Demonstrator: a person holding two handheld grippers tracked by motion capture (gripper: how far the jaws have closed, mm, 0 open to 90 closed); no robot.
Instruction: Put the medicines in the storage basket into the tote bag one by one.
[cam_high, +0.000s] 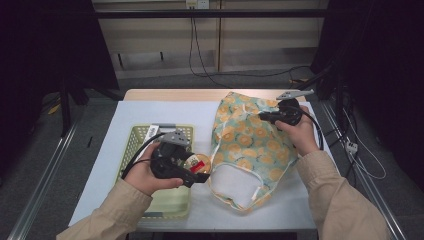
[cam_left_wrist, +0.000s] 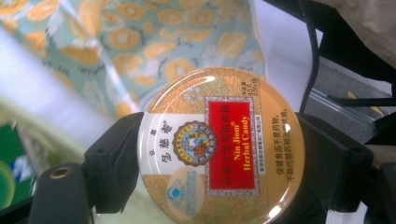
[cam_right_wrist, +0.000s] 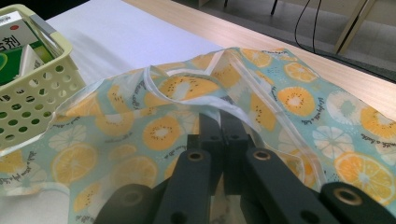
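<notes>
We hold a round candy tin (cam_left_wrist: 222, 147) clamped across its width between the jaws of our left gripper (cam_high: 196, 169); in the high view the tin (cam_high: 196, 162) hangs just past the right rim of the pale green basket (cam_high: 131, 145), right at the bag's left edge, above the white table cover (cam_high: 165, 110). The citrus-print bag (cam_high: 250, 145) lies just beside it, its white-lined mouth (cam_high: 235, 184) gaping toward the table's near edge. Between basket and bag we have only a narrow strip of bare cover; wider room lies behind the basket, toward the far wooden edge of the table (cam_high: 170, 94).

Our right gripper (cam_high: 274, 117) sits at the bag's far right corner, its jaws pressed together on a fold of the cloth (cam_right_wrist: 219, 109), as the right gripper view shows.

In the left gripper view the tin covers the jaws' inner faces, so we cannot see the pads' contact. A green-and-white box (cam_right_wrist: 16, 44) in the basket is cut off at the frame edge in the right gripper view. Our left hand (cam_high: 145, 175) hides much of the basket's inside, and the bag's interior is hard to make out.
</notes>
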